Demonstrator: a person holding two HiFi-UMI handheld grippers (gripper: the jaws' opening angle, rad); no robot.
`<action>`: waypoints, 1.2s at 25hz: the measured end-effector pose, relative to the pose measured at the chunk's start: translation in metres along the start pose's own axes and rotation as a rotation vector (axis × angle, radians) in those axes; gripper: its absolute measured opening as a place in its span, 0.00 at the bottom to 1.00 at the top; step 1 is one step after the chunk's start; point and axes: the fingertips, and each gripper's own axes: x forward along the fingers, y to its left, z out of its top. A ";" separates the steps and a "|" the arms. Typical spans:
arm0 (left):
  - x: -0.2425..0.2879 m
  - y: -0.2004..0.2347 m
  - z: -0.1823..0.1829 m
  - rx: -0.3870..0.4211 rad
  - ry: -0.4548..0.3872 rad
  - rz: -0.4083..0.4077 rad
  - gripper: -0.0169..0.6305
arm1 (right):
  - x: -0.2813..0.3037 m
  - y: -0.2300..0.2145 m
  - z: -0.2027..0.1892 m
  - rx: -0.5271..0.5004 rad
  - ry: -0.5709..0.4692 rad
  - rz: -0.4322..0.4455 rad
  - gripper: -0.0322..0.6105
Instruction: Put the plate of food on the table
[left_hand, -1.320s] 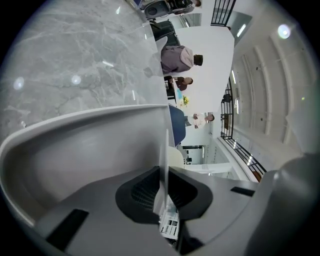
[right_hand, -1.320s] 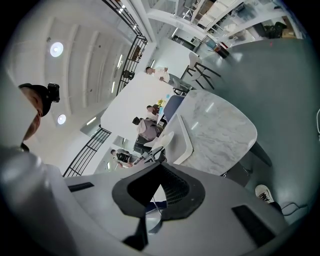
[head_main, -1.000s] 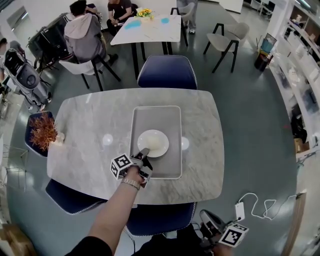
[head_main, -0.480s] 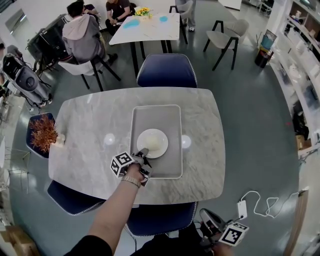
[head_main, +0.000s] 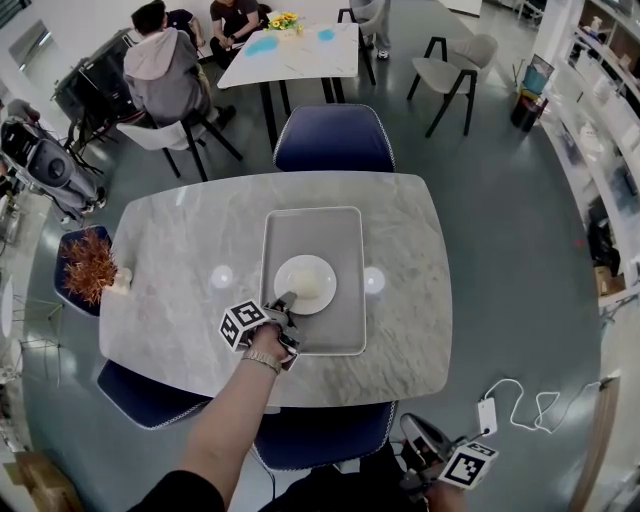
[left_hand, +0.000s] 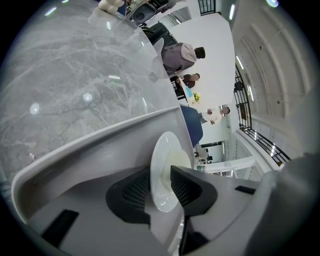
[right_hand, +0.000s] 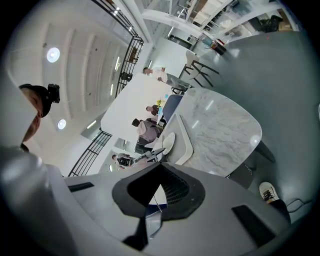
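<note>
One left claw (head_main: 287, 301), just opening astride plate (head_main: 284, 278) rim, right claw (right_hand: 161, 167) — seemingly together

Wide bare counter (head_main: 170, 250) left of the tray (head_main: 345, 330), narrower bare strip right of it. Raised tray rim all round the plate (head_main: 288, 272), in the way of any low sideways sweep. Dried plant (head_main: 88, 265) at the counter's left edge, well apart from the tray. Far chair (head_main: 334, 140) tucked against the far side, near chairs (head_main: 322, 436) under the near edge. Open floor (head_main: 520, 250) off to the right.
</note>
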 end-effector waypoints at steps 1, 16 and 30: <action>-0.001 -0.002 -0.001 0.001 0.002 -0.004 0.21 | 0.001 0.000 0.001 0.002 0.000 0.001 0.07; -0.030 -0.011 -0.021 0.070 0.075 -0.128 0.36 | 0.011 0.011 -0.014 -0.023 0.030 0.035 0.07; -0.025 -0.007 -0.025 0.165 0.182 -0.070 0.36 | -0.010 0.027 -0.033 -0.093 -0.014 -0.006 0.07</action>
